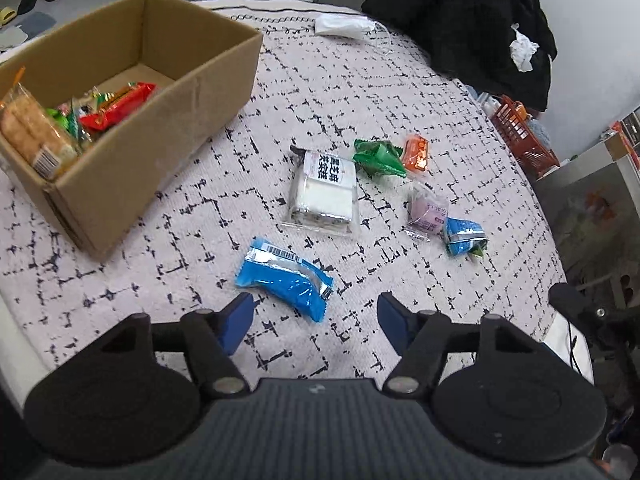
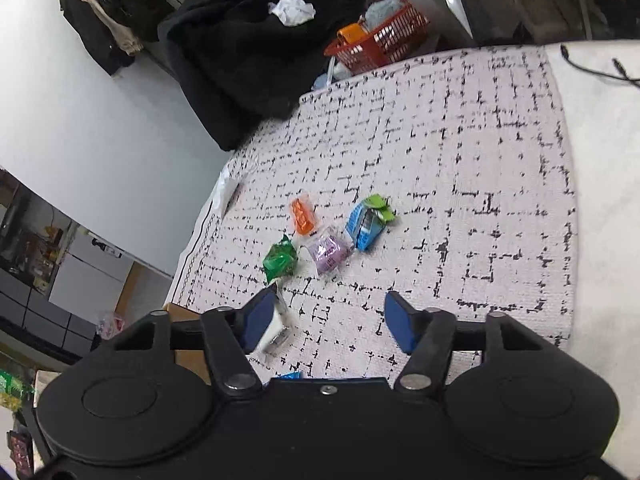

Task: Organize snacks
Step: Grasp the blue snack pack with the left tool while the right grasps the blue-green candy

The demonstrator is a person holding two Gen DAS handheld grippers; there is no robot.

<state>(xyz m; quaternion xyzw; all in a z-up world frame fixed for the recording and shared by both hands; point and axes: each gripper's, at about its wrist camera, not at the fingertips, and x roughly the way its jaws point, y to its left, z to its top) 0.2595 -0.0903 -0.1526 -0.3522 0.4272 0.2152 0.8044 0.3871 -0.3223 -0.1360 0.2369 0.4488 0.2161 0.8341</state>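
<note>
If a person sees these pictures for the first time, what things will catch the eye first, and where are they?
First, the open brown cardboard box at the upper left of the patterned white cloth, already holding bright snack packets. Next, the loose snacks in the middle: a long blue foil packet just ahead of the open left gripper, a clear-wrapped white cake, and small green, orange and purple packets ahead of the open right gripper.

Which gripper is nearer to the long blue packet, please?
Left. The left gripper hangs just over the long blue packet; the right gripper sits off beside it.
</note>
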